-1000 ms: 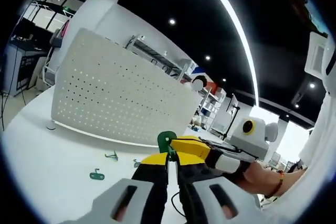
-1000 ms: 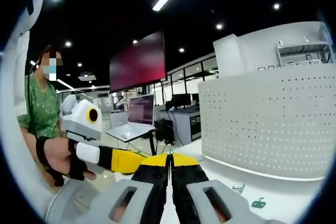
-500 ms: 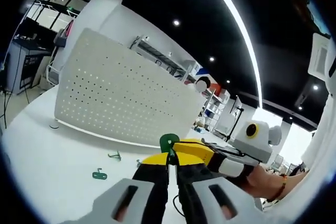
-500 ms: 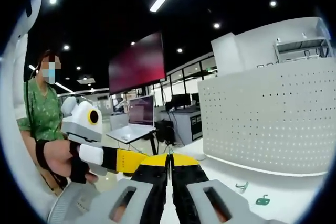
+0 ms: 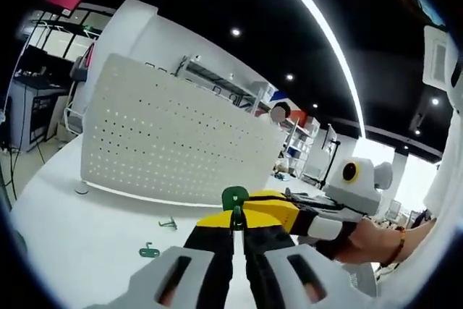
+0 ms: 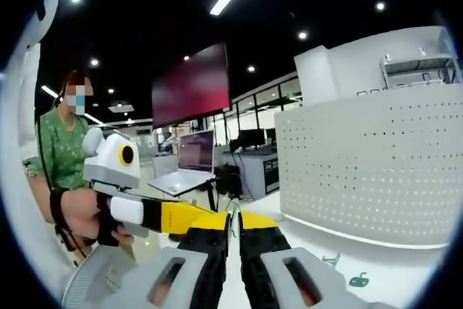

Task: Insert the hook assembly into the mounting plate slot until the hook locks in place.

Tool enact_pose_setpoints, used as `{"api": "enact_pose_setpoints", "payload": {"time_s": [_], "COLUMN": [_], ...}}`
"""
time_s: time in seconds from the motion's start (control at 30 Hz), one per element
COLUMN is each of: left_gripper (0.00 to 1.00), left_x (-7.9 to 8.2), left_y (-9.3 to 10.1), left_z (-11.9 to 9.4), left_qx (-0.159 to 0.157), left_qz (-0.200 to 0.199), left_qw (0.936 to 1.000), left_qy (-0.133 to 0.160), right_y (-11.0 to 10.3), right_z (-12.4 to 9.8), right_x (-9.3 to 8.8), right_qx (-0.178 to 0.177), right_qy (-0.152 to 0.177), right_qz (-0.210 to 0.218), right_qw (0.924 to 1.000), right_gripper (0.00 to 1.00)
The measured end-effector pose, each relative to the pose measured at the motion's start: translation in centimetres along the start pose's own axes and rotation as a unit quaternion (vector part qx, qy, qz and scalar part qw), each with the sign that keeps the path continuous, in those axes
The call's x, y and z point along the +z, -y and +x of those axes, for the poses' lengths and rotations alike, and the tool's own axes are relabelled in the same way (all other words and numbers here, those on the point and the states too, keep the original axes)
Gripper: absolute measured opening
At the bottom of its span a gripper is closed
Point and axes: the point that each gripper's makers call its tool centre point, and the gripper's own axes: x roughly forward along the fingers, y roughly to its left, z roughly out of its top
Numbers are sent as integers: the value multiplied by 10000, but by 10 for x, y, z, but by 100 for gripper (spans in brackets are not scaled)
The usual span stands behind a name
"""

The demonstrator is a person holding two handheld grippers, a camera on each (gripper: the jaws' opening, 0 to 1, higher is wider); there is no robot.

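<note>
up close, the left claw [image 5: 236,226] has its two jaws pressed together on a small green hook piece [image 5: 234,198], whose rounded top sticks up just past the yellow-tipped jaw ends. the right claw [image 5: 283,209] comes into the left gripper view from the right, its yellow and black jaws lying level and reaching in just beside that green piece; whether it touches the piece cannot be told. a hand [image 5: 369,240] with a bracelet at the wrist holds it.

in the right gripper view the right claw [image 6: 231,223] shows a thin gap between its jaw tips, with a slim metal sliver standing in the gap; i cannot tell whether it grips anything. the left claw [image 6: 189,216] reaches in from the left, held by a hand [image 6: 76,213] with a black strap, and its yellow tip meets the right claw's tip.

beyond the claws stands a white perforated board [image 5: 170,142], upright on the white table [image 5: 79,233]; it also shows at the right of the right gripper view [image 6: 376,171]. on the table before the board lie a loose green hook [image 5: 150,252] and a bent wire hook [image 5: 168,223], apart from each other and clear of the board. the right gripper view shows the same two bits, the green one [image 6: 357,279] and the wire one [image 6: 330,259].

farther off, a laptop [image 6: 184,164] sits open on a stand, with a dark red screen [image 6: 189,86] hanging above it and a person in a green top [image 6: 61,153] at the left.
</note>
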Motion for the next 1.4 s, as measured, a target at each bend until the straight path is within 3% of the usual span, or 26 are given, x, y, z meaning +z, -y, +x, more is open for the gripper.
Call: {"api": "enact_pose_setpoints", "payload": {"time_s": [0.13,0.3,0.9,1.4], "left_gripper": [3,4,2,2], "left_x": [1,-1,-7,-3], "left_y": [4,5,7,-1], "left_z": [0,-2,0,0], "left_qx": [-20,12,45,238], "left_qz": [117,87,170,354], "left_qw": [9999,9999,9995,9989], "left_qy": [-31,-126,-254,-215], "right_y": [-4,-8,-7,0], "right_z": [1,0,-4,-9], "right_x": [4,5,3,5], "right_qx": [124,168,125,-34], "right_qy": [37,-65,1,9], "right_qz": [41,-258,-210,-208], "right_qw": [9999,9995,9997,9998], "right_gripper": [1,0,0,9]}}
